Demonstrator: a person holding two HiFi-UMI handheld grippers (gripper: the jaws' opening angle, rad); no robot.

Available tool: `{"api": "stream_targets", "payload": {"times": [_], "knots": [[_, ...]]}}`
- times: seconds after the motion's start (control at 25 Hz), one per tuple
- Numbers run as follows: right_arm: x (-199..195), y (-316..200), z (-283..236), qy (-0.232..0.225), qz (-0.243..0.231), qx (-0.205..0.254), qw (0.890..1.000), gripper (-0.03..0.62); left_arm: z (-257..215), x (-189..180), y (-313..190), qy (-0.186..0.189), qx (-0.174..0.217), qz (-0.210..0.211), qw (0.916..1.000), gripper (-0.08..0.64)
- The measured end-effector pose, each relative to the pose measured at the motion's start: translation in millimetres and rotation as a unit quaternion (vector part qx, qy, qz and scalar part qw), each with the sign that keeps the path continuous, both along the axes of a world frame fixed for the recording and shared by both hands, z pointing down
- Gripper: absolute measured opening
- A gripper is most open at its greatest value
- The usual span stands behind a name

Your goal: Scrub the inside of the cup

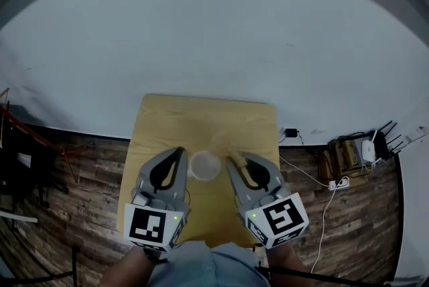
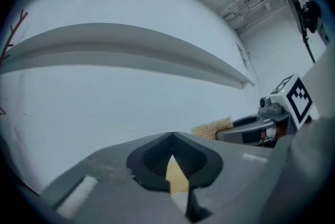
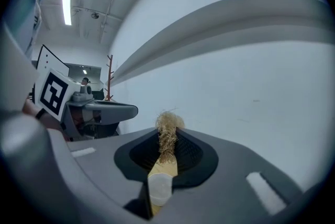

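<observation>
A small pale cup (image 1: pixel 204 165) stands upright on the tan table (image 1: pixel 201 115), between my two grippers. My left gripper (image 1: pixel 179 150) is just left of the cup's rim. In the left gripper view its jaws (image 2: pixel 171 135) meet at the tips with nothing visible between them. My right gripper (image 1: pixel 234 159) is just right of the cup and shut on a straw-coloured fibrous scrubber (image 3: pixel 168 126), whose tuft sticks out past the tips. The scrubber (image 2: pixel 212 127) also shows at the right gripper's tip in the left gripper view. I cannot tell whether either gripper touches the cup.
The table is small, with wood-plank floor around it. To the right lie a power strip with cables (image 1: pixel 338 182) and a box with antennas (image 1: pixel 367 150). A dark stand (image 1: pixel 20 165) is at the left. A white wall runs behind the table.
</observation>
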State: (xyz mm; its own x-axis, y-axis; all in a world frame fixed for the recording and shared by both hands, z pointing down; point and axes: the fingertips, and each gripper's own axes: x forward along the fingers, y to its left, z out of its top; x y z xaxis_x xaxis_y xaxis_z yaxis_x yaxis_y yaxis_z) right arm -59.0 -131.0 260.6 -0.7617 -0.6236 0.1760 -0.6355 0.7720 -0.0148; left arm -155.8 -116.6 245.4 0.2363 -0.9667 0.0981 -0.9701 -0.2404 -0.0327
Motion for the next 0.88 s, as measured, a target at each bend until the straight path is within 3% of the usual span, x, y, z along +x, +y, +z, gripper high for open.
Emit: {"api": "stream_targets", "payload": {"times": [0.88], "knots": [[7,5,0,-0.006,0.001,0.001,1.000,0.060,0,24,7,-0.003,0.000,0.013,0.9999,0.021]]}}
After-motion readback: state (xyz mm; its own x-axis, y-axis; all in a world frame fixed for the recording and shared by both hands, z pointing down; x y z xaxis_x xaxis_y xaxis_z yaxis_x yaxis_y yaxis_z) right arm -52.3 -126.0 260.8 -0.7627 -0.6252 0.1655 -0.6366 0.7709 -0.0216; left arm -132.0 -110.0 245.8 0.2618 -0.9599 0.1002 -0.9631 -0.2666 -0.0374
